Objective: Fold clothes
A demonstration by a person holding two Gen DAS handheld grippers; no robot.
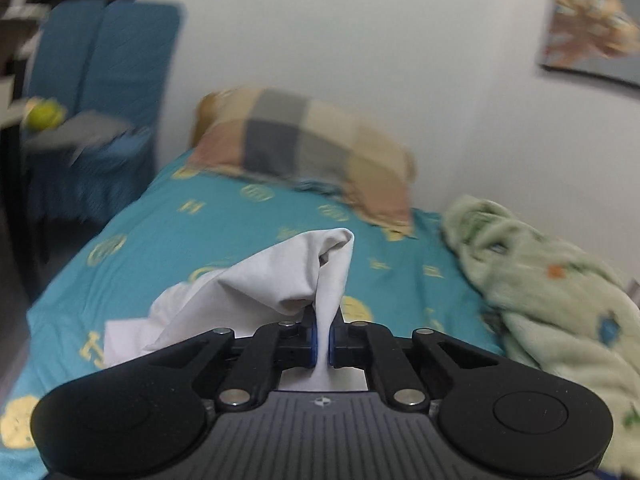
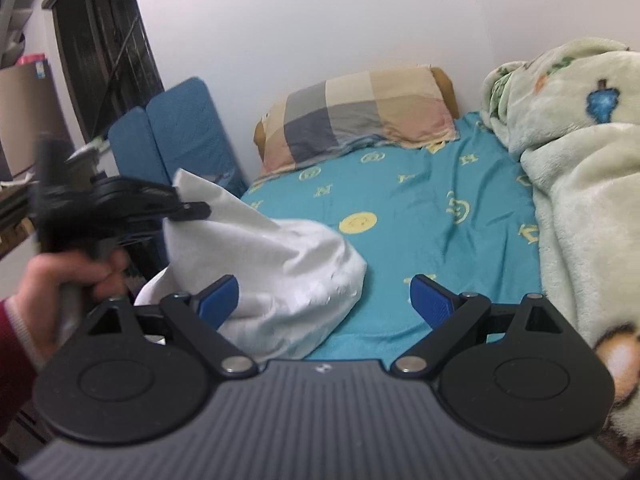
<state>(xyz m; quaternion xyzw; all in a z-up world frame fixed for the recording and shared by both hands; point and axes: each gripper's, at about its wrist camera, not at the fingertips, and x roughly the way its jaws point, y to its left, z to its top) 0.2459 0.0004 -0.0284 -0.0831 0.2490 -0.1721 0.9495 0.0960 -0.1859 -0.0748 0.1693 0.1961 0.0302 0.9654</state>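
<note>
Left gripper [image 1: 323, 340] clamps the white garment [image 2: 272, 280], lifted off the bed [image 2: 420, 200]; right gripper [image 2: 324, 300], spread wide, probably must next catch a free edge.

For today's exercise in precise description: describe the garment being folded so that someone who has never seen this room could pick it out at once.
Start at the bed with the teal sheet printed with yellow letters and smiley faces. Near its foot, in front of the checked pillow, lies a crumpled white garment, one edge pinched up by the left hand-held gripper. It is plain white, unlike the pale green patterned fleece blanket along the wall.
</note>
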